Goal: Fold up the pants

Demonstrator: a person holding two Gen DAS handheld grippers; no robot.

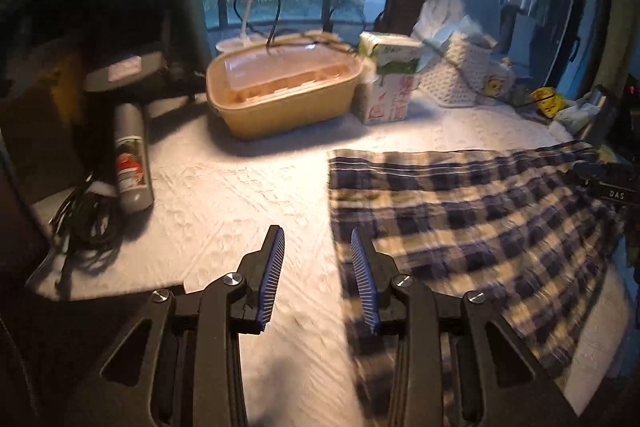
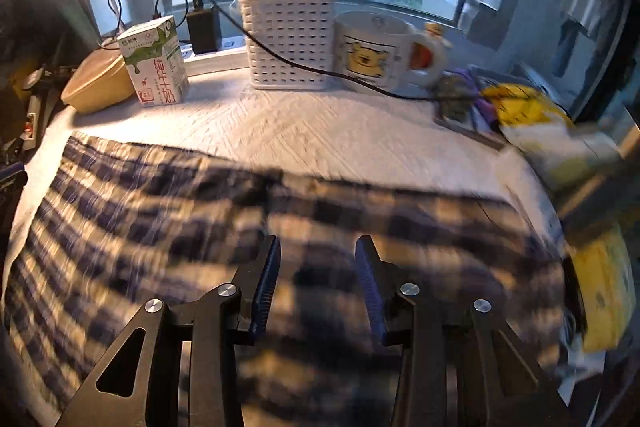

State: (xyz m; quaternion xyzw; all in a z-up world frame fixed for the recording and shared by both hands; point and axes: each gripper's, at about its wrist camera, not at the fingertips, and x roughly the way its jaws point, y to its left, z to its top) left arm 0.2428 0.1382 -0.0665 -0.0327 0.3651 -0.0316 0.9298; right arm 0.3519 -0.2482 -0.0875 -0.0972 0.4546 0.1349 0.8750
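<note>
On the white-covered table (image 1: 248,187) the plaid pants (image 1: 460,211) lie flat. Both jaws gape empty: left gripper (image 1: 318,277) at their edge, right gripper (image 2: 318,279) above them. A shallow pinch could bunch the cloth.

left gripper (image 1: 318,251) agape, right gripper (image 2: 318,259) agape

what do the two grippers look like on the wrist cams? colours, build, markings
Both match: the left gripper and right gripper have matte black angular linkage arms with triangular cut-outs and round silver pivot screws. Each finger carries a blue ribbed pad on its inner face. No cables, sleeves or hands are visible, and no markings can be read on the grippers up close.
</note>
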